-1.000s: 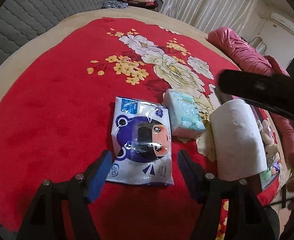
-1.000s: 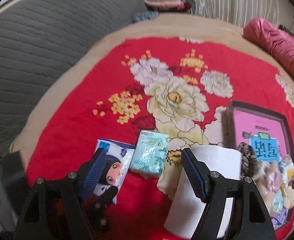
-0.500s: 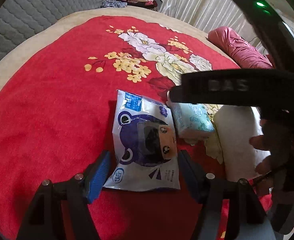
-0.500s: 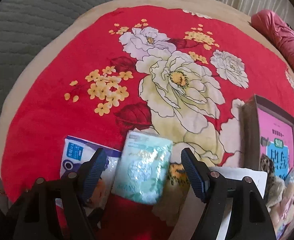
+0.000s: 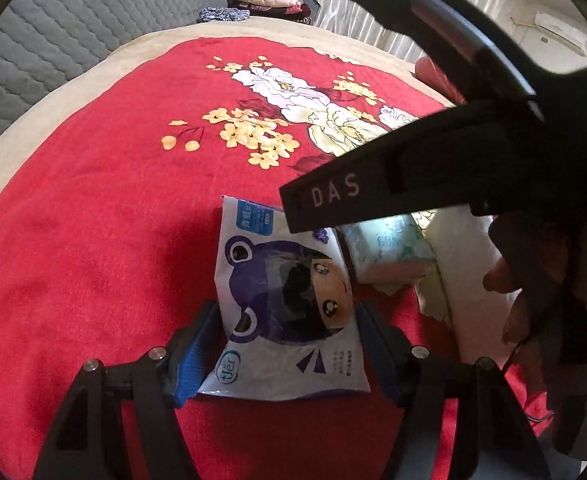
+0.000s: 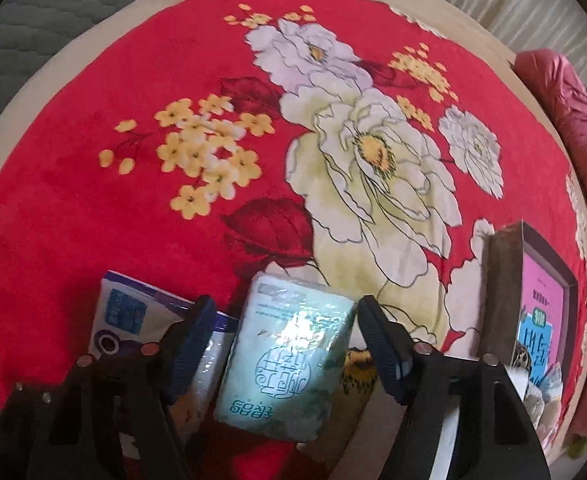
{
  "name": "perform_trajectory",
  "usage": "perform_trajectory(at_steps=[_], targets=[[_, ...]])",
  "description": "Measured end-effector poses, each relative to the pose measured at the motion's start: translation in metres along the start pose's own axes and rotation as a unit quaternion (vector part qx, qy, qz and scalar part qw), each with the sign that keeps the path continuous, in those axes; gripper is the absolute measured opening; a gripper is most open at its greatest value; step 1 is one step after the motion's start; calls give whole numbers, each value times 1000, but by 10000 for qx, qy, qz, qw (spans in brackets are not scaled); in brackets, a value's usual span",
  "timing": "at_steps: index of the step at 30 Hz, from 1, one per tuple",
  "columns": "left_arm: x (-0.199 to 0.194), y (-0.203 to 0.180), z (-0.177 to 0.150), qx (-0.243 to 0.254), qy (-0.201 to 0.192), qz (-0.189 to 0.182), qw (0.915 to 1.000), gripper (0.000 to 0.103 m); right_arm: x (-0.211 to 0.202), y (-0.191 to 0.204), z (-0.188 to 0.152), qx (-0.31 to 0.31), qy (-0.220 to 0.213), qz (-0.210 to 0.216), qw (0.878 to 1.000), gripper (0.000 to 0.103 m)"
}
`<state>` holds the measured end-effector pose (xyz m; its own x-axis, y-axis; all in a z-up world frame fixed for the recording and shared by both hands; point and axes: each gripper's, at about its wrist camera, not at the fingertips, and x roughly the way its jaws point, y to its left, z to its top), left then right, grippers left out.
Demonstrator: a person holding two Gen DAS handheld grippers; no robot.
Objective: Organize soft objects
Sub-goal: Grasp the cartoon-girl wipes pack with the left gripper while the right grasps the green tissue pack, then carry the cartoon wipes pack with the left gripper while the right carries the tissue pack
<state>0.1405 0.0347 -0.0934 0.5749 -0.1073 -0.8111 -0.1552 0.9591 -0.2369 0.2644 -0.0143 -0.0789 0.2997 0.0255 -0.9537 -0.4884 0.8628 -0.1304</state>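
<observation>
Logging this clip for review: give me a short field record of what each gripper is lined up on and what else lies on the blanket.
surface: red floral blanket
left gripper: open, jaws flanking the frog-print packet
right gripper: open, jaws flanking the green tissue pack
beside them: white paper roll, box with pink insert
held: nothing yet

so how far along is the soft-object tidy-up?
Early. Nothing looks sorted yet: the frog-print pouch, the green tissue pack and the white roll all lie on the red blanket. In hand: nothing gripped. The left claw is open around the pouch; the right claw is open around the tissue pack. Left: close, lift, place each item.
</observation>
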Motion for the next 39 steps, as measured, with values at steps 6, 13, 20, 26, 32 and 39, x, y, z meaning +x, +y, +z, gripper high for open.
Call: perform_trajectory(at_steps=[6,13,20,26,32,39], targets=[[3,-1,3,32,-34,57,10000,69,3,1,0,28,178,99,9998,73],[8,-5,5,144,-72,198,9997,69,18,-3,8,225,401,411,9981,54],[17,-10,6,366,-180,432,9982,69,12,-14,6,429,208,749,9961,47],[19,-3,10,297,-279,325,9986,67,-30,-31,-2,616,-559,971,9918,47],[16,12,12,67,-341,120,9993,52,-76,-50,-18,912,-1156,1149,9824,48],[-4,15,9,24,-542,128,9984,48,-108,-68,-46,1164,-1456,1308,9737,48]])
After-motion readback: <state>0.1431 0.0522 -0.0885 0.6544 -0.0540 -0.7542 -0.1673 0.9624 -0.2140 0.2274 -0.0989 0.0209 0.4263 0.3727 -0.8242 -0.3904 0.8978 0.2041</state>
